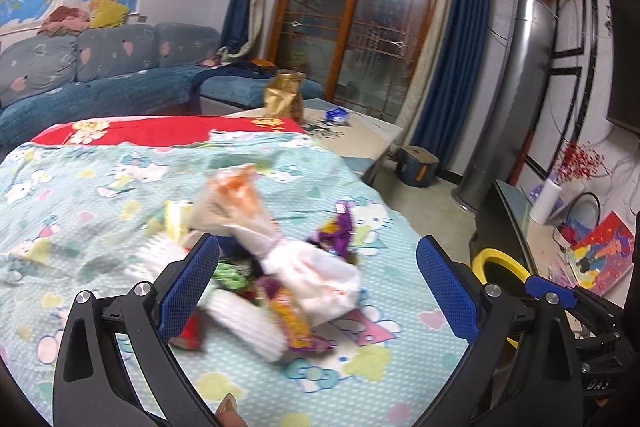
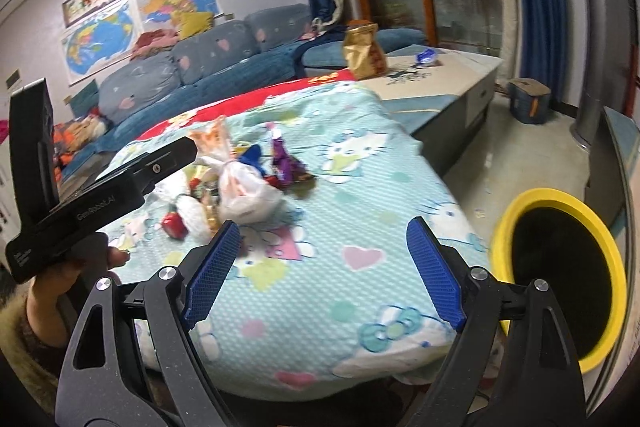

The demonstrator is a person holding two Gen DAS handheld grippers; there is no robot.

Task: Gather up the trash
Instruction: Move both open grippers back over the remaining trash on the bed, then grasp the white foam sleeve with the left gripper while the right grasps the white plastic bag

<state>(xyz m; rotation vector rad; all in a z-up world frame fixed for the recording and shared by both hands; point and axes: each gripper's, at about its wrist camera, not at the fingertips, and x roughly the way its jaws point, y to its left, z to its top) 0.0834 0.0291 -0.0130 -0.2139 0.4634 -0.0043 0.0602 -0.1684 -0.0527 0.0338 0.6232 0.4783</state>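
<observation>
A pile of trash lies on a light-blue cartoon-print cover (image 1: pixel 100 211): a tied white plastic bag (image 1: pixel 316 279), a clear orange-printed bag (image 1: pixel 236 203), a purple wrapper (image 1: pixel 338 231), an orange wrapper (image 1: pixel 292 319) and a red piece (image 1: pixel 190 331). My left gripper (image 1: pixel 318 241) hovers open just in front of the pile, its blue pads well apart on either side of the white bag and not touching it. My right gripper (image 2: pixel 324 225) is open and empty over the cover, nearer than the white bag (image 2: pixel 248 195). A yellow-rimmed bin (image 2: pixel 548 197) stands to its right, beside the covered surface.
A hand (image 2: pixel 60 275) holds the left tool's black body (image 2: pixel 100 199) at the left of the right wrist view. Behind are a low table (image 1: pixel 372 139) with a gold bag (image 1: pixel 284 99), a blue sofa (image 1: pixel 100 75), a grey tower unit (image 1: pixel 516 87) and a floor box (image 1: pixel 416 167).
</observation>
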